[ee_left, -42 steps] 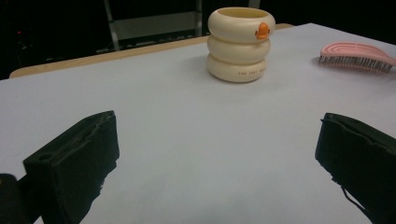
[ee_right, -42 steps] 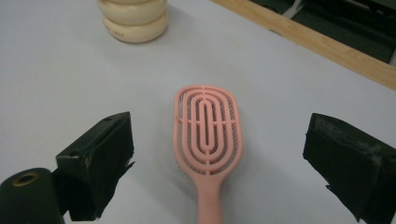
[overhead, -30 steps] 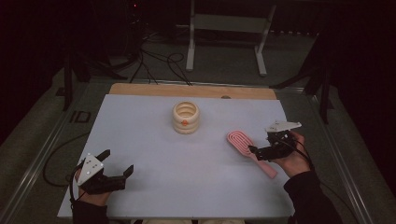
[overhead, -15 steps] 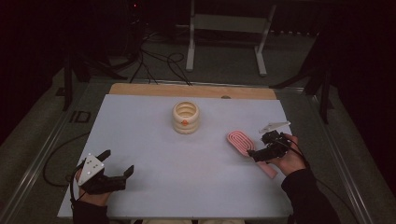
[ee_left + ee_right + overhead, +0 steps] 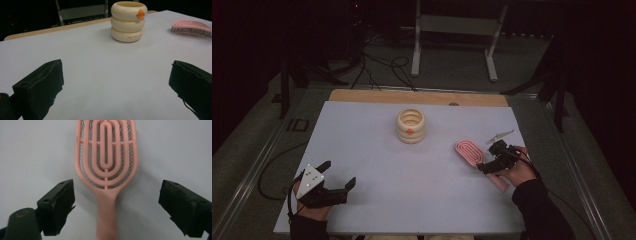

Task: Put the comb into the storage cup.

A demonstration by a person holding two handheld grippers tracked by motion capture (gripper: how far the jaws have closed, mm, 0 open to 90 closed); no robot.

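- Hairbrush lies bristles down on the table, at about 4 o'clock from the stacked-ring cup, handle pointing back toward me.
- My right gripper has dropped from a raised hover a second ago to sit low over the handle; its grey plate has tilted away toward 1 o'clock.
- Its fingers are spread wide, one on each side of the handle and not touching it, so nothing is grasped yet.
- I judge this lowering as the end of the approach: the brush has not shifted, and closing on the handle looks like the next step.
- My left gripper has stayed near the table's 7 o'clock corner, fingers released and holding nothing, well apart from the brush.
- The right gripper view shows what the high view hides under my hand: the handle runs straight up the middle between the spread fingers, and the head's looped ribs are plain.
- The left gripper view gives the side look: the cup is three cream rings with an orange mark near the rim, and the brush shows dark bristles beneath its pink back, off at 2 o'clock.
- The high view alone sets both grippers and the cup on one table.
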